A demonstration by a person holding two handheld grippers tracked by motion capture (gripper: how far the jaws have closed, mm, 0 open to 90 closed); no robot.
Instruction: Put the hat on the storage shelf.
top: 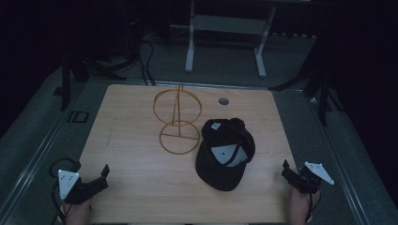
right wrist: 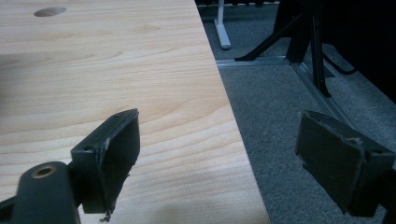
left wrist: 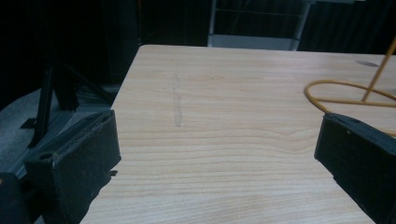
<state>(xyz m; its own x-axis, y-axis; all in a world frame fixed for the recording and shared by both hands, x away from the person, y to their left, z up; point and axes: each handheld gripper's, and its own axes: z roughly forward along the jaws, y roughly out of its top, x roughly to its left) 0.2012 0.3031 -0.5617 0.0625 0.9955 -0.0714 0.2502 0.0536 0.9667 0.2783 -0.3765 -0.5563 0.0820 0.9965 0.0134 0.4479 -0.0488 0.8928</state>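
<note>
A black baseball cap [top: 224, 154] lies upside down on the wooden worktop [top: 136, 140], towards the near right corner, its inside and a pale label facing up and its brim pointing at the near edge. Just to its left, close to but not clearly touching it, stands a golden wire hat stand [top: 178, 123]: a ring base flat on the wood, a thin upright rod and a larger ring above, around the middle of the worktop.

The right gripper [top: 293, 174] rests at the near right corner, near the cap but apart from it; its jaws stand spread with nothing between them, one over the wood, the other past the right edge above the grey floor [right wrist: 280, 116]. The left gripper [top: 96, 180] sits at the near left corner, well apart from the cap, jaws likewise spread over bare wood, the stand's base ahead to its right.
</note>
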